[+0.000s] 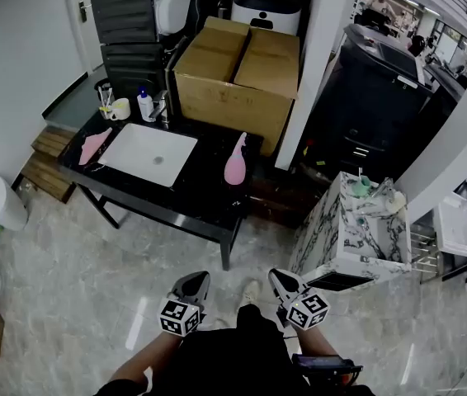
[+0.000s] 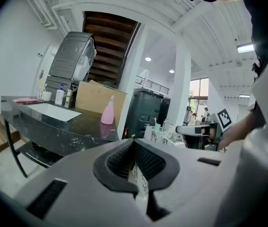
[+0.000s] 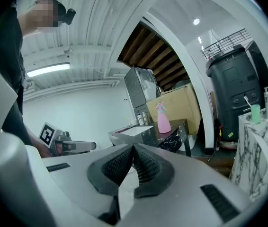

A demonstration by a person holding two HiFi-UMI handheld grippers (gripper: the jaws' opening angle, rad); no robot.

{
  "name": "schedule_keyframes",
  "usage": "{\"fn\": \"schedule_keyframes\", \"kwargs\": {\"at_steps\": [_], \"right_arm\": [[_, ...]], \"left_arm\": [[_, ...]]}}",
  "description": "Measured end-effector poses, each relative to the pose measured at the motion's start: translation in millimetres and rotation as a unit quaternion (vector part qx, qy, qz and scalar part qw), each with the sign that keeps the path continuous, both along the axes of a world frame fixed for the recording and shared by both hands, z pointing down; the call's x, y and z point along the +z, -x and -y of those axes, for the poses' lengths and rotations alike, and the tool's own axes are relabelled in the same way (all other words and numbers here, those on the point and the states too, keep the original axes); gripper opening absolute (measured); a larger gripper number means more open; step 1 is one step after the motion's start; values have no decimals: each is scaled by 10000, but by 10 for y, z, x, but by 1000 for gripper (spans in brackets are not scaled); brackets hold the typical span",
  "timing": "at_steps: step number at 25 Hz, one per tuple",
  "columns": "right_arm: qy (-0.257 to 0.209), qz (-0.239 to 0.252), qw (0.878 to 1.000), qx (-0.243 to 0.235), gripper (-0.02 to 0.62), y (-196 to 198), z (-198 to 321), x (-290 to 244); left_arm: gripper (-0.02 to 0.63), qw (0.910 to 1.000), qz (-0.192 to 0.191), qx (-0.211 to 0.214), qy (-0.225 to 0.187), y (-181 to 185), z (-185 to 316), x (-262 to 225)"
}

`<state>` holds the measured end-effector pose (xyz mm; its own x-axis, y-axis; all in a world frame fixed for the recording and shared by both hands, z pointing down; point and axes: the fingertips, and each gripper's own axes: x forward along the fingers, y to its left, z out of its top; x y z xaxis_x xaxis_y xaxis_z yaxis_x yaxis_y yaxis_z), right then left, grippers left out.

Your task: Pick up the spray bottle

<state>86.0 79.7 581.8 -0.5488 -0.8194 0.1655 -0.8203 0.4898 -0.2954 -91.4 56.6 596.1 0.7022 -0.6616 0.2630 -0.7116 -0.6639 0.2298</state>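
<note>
A pink spray bottle (image 1: 236,161) stands upright near the right end of a black table (image 1: 209,200), beside a white sink basin (image 1: 148,153). It also shows far ahead as the pink bottle (image 2: 108,111) in the left gripper view and the pink bottle (image 3: 163,119) in the right gripper view. Both grippers hang low in front of the person, well short of the table. My left gripper (image 1: 194,283) has its jaws closed together with nothing between them. My right gripper (image 1: 283,281) is likewise shut and empty.
Large cardboard boxes (image 1: 238,77) stand behind the table. A marble-patterned cabinet (image 1: 353,229) with small items on top sits to the right. A pink cloth (image 1: 93,146), a cup and bottles (image 1: 144,104) rest at the table's left end. Pale tiled floor (image 1: 93,304) lies between me and the table.
</note>
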Motion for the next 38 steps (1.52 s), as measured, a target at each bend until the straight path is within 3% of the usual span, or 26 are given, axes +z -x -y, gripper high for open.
{"fn": "schedule_keyframes", "kwargs": {"at_steps": [25,38], "right_arm": [[138,-12,9999,-11,26,-107,274,100],[235,60,9996,-138,26,-267,787,134]], "left_arm": [[8,9998,64,-121,116,-81,191,84],[8,9991,130,-314,270,-199,610,151]]}}
